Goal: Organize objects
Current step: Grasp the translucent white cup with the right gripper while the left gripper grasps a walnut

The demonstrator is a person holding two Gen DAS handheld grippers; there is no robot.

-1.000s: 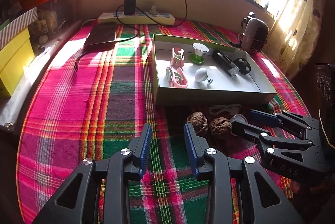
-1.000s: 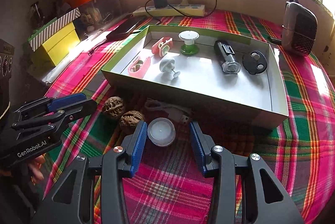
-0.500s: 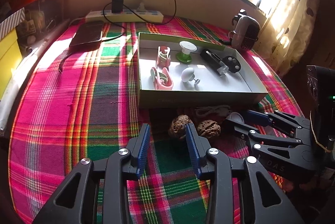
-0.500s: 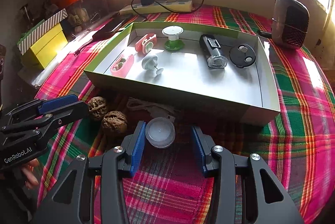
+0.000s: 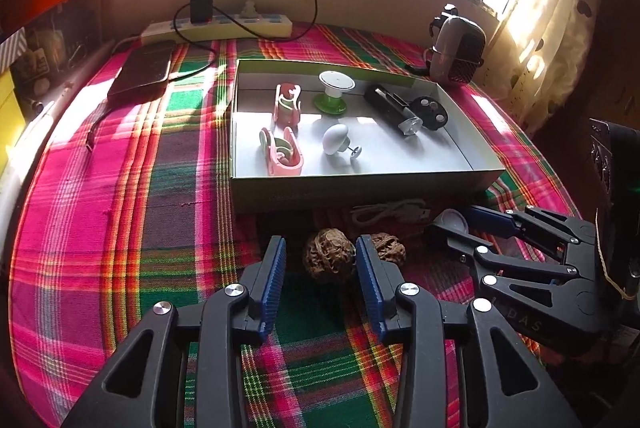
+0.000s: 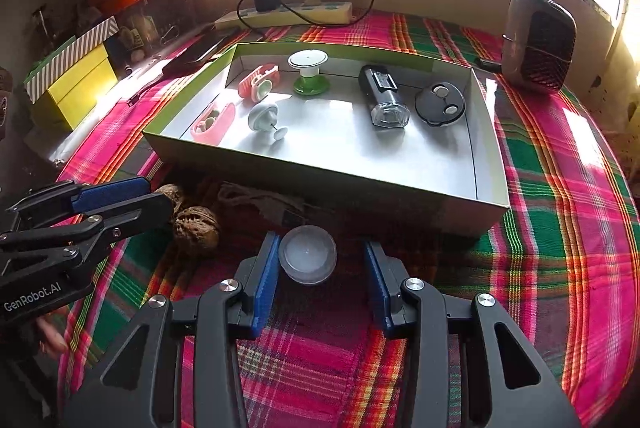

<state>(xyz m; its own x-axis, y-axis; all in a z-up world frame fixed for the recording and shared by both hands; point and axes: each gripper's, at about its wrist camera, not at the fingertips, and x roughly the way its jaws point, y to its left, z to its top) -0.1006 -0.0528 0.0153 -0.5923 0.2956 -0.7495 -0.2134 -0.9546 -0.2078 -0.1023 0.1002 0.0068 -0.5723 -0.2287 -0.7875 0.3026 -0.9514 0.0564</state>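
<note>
Two brown walnuts lie on the plaid cloth in front of the box. My left gripper (image 5: pixel 320 260) is open with one walnut (image 5: pixel 329 259) between its fingers; the second walnut (image 5: pixel 387 248) sits just right of it, and is the one plainly seen in the right wrist view (image 6: pixel 196 230). My right gripper (image 6: pixel 321 260) is open around a round white tea-light (image 6: pixel 307 259), which rests on the cloth touching the left pad. A white coiled cable (image 5: pixel 390 214) lies against the box front. The open box (image 6: pixel 320 183) holds small items.
The box holds two pink clips (image 5: pixel 282 155), a green-and-white spool (image 5: pixel 335 93), a white knob (image 5: pixel 335 139), a black torch (image 5: pixel 394 107) and a black disc (image 5: pixel 430 111). A phone (image 5: pixel 144 71), power strip (image 5: pixel 220 25) and small heater (image 5: pixel 456 49) stand behind.
Both grippers have moved forward toward the box. The left one now straddles a walnut, and the right one now has the tea-light between its fingers.
</note>
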